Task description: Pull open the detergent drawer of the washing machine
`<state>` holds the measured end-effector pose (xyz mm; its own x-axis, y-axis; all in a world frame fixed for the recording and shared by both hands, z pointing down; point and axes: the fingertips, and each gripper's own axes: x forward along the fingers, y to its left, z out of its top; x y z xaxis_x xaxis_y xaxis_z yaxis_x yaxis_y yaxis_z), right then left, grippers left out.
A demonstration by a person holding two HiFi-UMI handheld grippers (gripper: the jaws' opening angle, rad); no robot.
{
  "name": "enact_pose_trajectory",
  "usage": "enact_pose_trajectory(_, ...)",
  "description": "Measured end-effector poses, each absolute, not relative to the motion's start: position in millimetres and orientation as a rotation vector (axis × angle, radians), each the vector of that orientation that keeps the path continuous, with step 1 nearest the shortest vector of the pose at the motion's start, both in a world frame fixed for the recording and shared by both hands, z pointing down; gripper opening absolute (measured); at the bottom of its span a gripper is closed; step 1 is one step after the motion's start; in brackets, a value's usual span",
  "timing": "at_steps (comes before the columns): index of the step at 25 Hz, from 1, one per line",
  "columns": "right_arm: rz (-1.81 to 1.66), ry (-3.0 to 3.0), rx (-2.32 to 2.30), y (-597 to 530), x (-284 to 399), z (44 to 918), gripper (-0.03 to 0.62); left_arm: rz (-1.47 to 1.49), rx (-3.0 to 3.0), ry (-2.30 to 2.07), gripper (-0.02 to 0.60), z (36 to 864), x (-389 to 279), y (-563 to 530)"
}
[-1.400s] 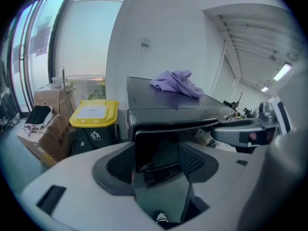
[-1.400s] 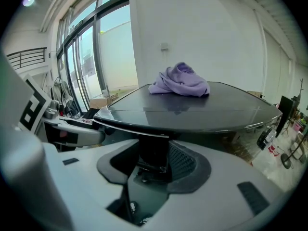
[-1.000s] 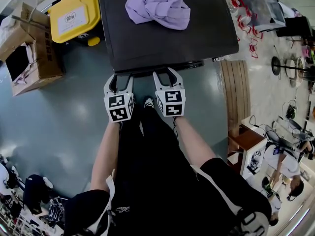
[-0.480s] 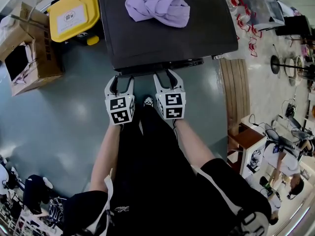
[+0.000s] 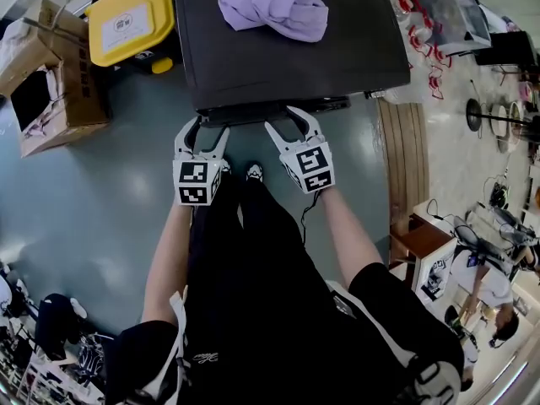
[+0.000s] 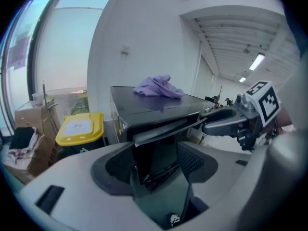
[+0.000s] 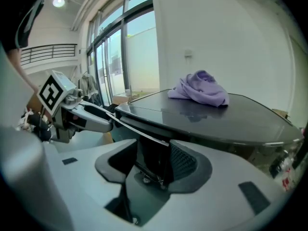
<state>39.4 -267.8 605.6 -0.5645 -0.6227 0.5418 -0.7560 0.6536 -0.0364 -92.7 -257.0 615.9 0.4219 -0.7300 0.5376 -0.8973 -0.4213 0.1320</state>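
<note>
**Both tongs at the drawer lip, neither one clamped on it**

The detergent drawer (image 5: 274, 110) is the long dark strip along the front edge of the washing machine (image 5: 337, 66), at upper middle of the head view, and it seems to stand slightly proud. The left gripper (image 5: 205, 127) has its jaws spread at the strip's left end, with only the dark front showing between them. The right gripper (image 5: 284, 119), nearer the middle, is widening its jaws around the same edge, with no pad pressing. As I judge it, the main risk is slippage: a pull begun with the jaws this loose would slide off the thin lip. Uneven tugs from the two ends could also skew the drawer and jam it. A hard jerk might shake the purple cloth (image 5: 274, 2) off the lid.
</note>
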Motion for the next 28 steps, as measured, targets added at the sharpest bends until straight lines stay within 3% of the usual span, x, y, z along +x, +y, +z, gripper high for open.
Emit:
enact_pose_trajectory(13,0.19,-2.456,0.668,-265.5,33.2,613.9,0.143,0.746,2.405,-1.331,0.252,625.6,-92.9,-259.1)
enact_pose_trajectory(28,0.239,-2.451,0.729,-252.9,36.6,613.9,0.15,0.738,2.381,-1.357,0.253,625.3,-89.0,-244.8)
